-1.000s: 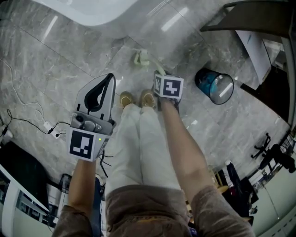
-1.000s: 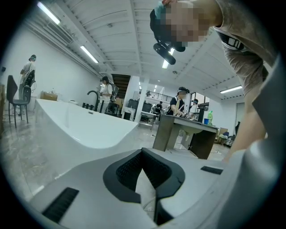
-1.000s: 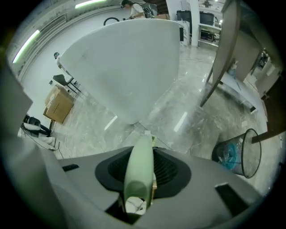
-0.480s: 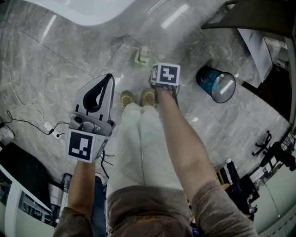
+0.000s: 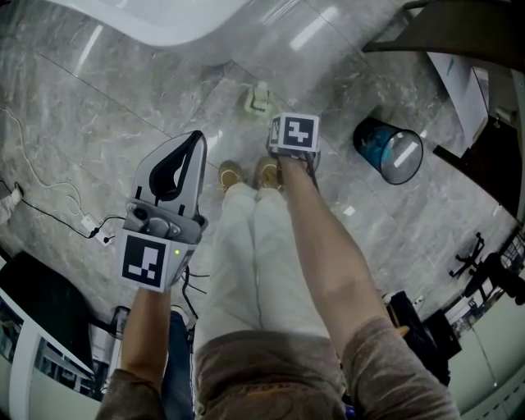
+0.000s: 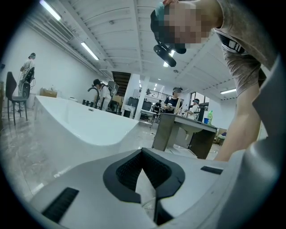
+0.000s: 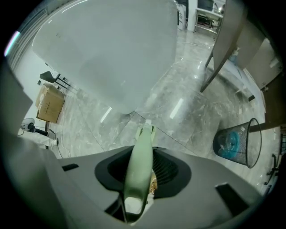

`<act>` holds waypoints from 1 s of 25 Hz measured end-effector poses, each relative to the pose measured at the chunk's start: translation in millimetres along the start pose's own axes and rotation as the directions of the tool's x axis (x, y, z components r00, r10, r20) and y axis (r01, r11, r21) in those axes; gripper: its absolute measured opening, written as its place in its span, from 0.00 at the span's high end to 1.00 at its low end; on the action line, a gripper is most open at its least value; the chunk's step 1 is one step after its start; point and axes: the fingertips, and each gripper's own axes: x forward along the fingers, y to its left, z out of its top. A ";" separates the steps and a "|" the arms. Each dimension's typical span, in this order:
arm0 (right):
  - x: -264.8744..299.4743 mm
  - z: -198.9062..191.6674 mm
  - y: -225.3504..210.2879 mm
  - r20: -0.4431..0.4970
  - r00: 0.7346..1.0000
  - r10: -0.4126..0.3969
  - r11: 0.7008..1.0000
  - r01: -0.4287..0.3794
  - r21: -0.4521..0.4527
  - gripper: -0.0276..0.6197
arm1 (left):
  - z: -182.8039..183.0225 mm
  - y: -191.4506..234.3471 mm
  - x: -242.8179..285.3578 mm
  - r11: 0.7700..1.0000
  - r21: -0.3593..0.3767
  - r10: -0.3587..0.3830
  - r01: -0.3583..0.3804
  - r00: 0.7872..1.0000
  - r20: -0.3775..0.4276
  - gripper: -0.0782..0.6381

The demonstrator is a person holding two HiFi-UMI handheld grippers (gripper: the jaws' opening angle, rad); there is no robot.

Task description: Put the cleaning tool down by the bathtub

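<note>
My right gripper is shut on the handle of a pale green cleaning brush, which points down at the grey marble floor. In the head view the brush head hangs just beyond the right gripper, a short way from the white bathtub. The tub's rounded end fills the top of the right gripper view. My left gripper is held lower left, its jaws meeting at the tips with nothing in them. In its own view the left gripper faces the bathtub's side.
A black mesh waste bin with a blue liner stands on the floor to the right, also seen as the bin. A dark table is at the upper right. Cables trail over the floor at left. My shoes are below the brush.
My right gripper has moved a little forward toward the tub with the brush, whose handle now hides under the gripper. The left gripper has stayed put.
</note>
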 end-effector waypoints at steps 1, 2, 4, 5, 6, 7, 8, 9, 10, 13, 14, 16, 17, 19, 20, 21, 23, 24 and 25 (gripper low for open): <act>0.0 -0.2 -0.3 -0.001 1.000 -0.001 1.000 0.001 -0.002 0.77 | 0.5 -0.3 0.1 1.000 -0.002 0.001 -0.001 1.000 0.001 0.89; 0.0 -0.2 -0.2 -0.002 1.000 0.000 1.000 0.000 -0.005 0.77 | 0.9 -0.5 0.2 1.000 -0.003 0.001 -0.001 1.000 0.002 0.89; -0.1 -0.5 1.0 -0.002 1.000 0.002 1.000 -0.002 -0.011 0.77 | 1.1 -0.6 -0.6 1.000 -0.007 0.003 -0.003 1.000 0.004 0.89; -0.1 -1.1 1.7 -0.002 1.000 0.004 1.000 -0.004 -0.011 0.76 | 0.9 -0.5 -1.4 1.000 -0.008 0.003 -0.003 1.000 0.004 0.89; -0.2 -1.9 2.3 -0.002 1.000 0.004 1.000 -0.004 -0.011 0.76 | 0.5 -0.4 -2.0 1.000 -0.010 0.004 -0.004 1.000 0.004 0.89; -0.2 -2.6 2.8 -0.002 1.000 0.004 1.000 -0.004 -0.012 0.76 | 0.1 -0.2 -2.5 1.000 -0.011 0.004 -0.004 1.000 0.004 0.89; -0.5 -3.2 3.2 0.000 1.000 0.003 1.000 -0.003 -0.013 0.76 | -0.1 -0.2 -2.7 1.000 -0.011 0.005 -0.005 1.000 0.004 0.89; -0.9 -3.8 3.6 0.001 1.000 0.002 1.000 -0.002 -0.015 0.76 | -0.2 -0.4 -2.6 1.000 -0.011 0.005 -0.005 1.000 0.003 0.89; -1.5 -4.5 4.0 0.003 1.000 0.002 1.000 -0.002 -0.017 0.75 | -0.3 -0.7 -2.4 1.000 -0.011 0.005 -0.004 1.000 0.003 0.89; -3.3 -6.0 6.4 0.011 1.000 0.005 1.000 -0.004 -0.028 0.67 | 0.1 -1.8 -2.0 1.000 -0.016 0.002 -0.002 1.000 0.004 0.89; -3.9 -6.5 7.4 0.014 1.000 0.006 0.999 -0.006 -0.033 0.66 | 0.3 -1.9 -2.1 1.000 -0.018 0.001 -0.001 1.000 0.005 0.89; -5.0 -7.0 8.5 0.019 1.000 0.006 0.999 -0.005 -0.043 0.66 | 0.8 -2.2 -2.4 1.000 -0.020 0.001 -0.001 1.000 0.006 0.89; -5.7 -7.0 8.7 0.021 1.000 0.005 0.999 -0.004 -0.047 0.66 | 1.2 -2.6 -2.5 1.000 -0.021 0.000 0.000 1.000 0.007 0.89; -7.2 -6.5 9.9 0.025 1.000 0.013 0.999 -0.012 -0.047 0.66 | 1.5 -3.6 -2.9 1.000 -0.020 -0.001 0.001 1.000 0.004 0.89; -8.1 -5.7 11.5 0.029 0.999 0.022 0.999 -0.021 -0.044 0.66 | 1.4 -4.1 -3.0 1.000 -0.019 -0.002 0.002 1.000 0.002 0.89; -9.6 -4.2 12.3 0.035 0.999 0.028 0.999 -0.027 -0.043 0.66 | 1.5 -4.5 -3.0 1.000 -0.019 -0.001 0.001 1.000 0.001 0.89; -15.3 -0.1 8.8 0.051 0.999 0.017 0.998 -0.015 -0.054 0.66 | 3.1 -5.3 -3.4 1.000 -0.019 0.001 -0.001 1.000 0.002 0.89; -19.2 2.2 7.5 0.062 0.998 0.014 0.998 -0.010 -0.064 0.66 | 4.3 -5.7 -3.7 1.000 -0.019 0.003 -0.003 1.000 0.002 0.89; -23.8 4.7 6.8 0.077 0.997 0.015 0.997 -0.009 -0.076 0.66 | 5.7 -6.2 -4.2 1.000 -0.018 0.006 -0.006 1.000 0.003 0.89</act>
